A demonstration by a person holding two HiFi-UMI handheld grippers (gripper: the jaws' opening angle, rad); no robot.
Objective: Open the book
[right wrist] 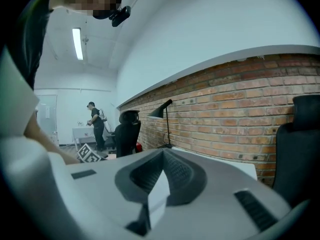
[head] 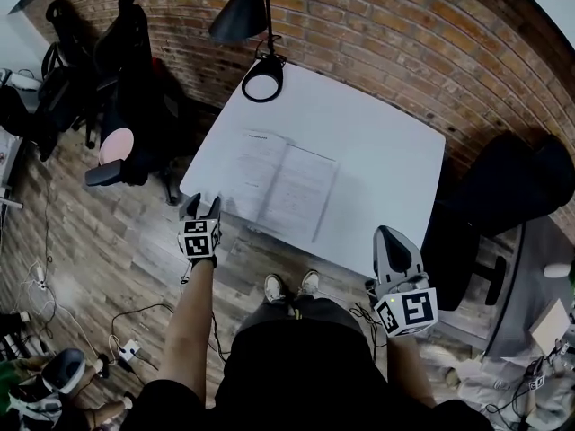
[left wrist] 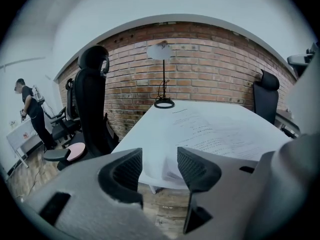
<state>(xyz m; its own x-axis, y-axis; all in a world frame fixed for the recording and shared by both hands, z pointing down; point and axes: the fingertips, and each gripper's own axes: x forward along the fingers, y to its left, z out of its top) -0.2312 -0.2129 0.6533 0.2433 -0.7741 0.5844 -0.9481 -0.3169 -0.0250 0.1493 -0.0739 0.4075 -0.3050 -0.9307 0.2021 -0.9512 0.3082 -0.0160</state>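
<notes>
1. Lying open and flat, the book [head: 286, 185] rests mid-table on the white table [head: 386, 169], on the near side of the lamp [head: 261, 83].
2. The left gripper [head: 202, 206] hovers at the table's near left edge, close to the book, jaws apart and holding nothing.
3. The right gripper [head: 387, 234] hangs off the near right edge, jaws closed together, empty.

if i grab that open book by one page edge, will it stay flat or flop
Probably flop: the book lies open flat and its pages look thin, so a page-edge grip would likely lift paper alone. The whole book looks slim, so likely light. On the smooth white table it would probably slide if pushed.
</notes>
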